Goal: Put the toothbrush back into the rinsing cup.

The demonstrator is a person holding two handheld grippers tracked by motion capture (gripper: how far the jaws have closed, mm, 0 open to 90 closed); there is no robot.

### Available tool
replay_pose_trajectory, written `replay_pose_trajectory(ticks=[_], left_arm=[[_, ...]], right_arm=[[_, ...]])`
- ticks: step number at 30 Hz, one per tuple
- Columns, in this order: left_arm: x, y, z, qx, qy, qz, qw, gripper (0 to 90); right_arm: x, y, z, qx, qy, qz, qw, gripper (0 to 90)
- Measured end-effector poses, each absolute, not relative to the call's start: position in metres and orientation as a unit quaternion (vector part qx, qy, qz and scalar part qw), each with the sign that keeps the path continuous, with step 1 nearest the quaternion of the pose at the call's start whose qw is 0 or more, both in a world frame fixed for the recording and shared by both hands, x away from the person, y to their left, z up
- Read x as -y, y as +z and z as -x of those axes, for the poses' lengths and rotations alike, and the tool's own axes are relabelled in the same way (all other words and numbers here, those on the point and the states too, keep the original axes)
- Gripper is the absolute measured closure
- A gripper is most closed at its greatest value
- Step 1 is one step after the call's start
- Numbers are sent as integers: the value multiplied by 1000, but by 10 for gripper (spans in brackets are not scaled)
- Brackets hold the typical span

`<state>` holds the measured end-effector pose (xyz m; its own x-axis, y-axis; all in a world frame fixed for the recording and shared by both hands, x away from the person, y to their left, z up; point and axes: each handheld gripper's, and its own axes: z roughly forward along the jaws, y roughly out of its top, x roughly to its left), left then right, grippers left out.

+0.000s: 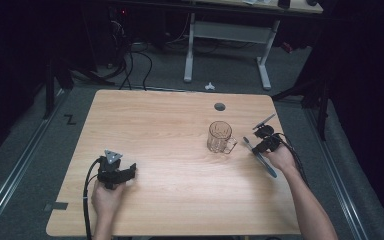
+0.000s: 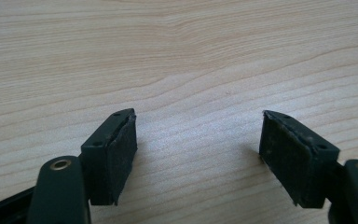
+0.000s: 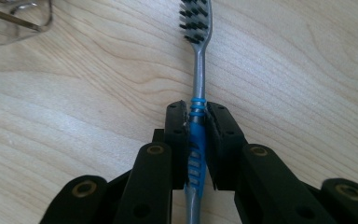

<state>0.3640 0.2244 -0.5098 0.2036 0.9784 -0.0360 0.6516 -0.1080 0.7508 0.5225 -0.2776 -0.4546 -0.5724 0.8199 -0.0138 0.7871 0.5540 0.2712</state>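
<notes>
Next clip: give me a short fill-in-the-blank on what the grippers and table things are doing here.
1. The right gripper is shut on a ____.
2. The left gripper rests on the table with its jaws ____.
3. The clear glass mug stands ____ on the table, left of the right gripper in the high view.
4. The toothbrush has ____ bristles.

Missing words: toothbrush; open; upright; black
</notes>
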Motion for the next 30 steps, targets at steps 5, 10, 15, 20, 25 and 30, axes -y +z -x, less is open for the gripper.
replay_pose_trajectory(ticks=[5,10,15,20,25,30], left_arm=[[-224,-510,-364,-581,247,-702,330,281],[-224,-510,-364,-581,247,-702,330,281],[-224,-510,-364,-581,247,-702,330,281],[-224,-510,-364,-581,248,-702,330,281],[-224,-510,-364,-580,248,-702,330,281],[-224,-510,-364,-580,248,-702,330,281]], right_arm=[[276,-449,-519,-880,129,-451,77,799],[276,-444,-516,-880,145,-445,82,800],[276,-438,-512,-878,161,-443,86,800],[277,-432,-508,-877,176,-436,94,800],[278,-427,-504,-876,188,-434,97,800],[279,-426,-502,-874,200,-432,95,801]])
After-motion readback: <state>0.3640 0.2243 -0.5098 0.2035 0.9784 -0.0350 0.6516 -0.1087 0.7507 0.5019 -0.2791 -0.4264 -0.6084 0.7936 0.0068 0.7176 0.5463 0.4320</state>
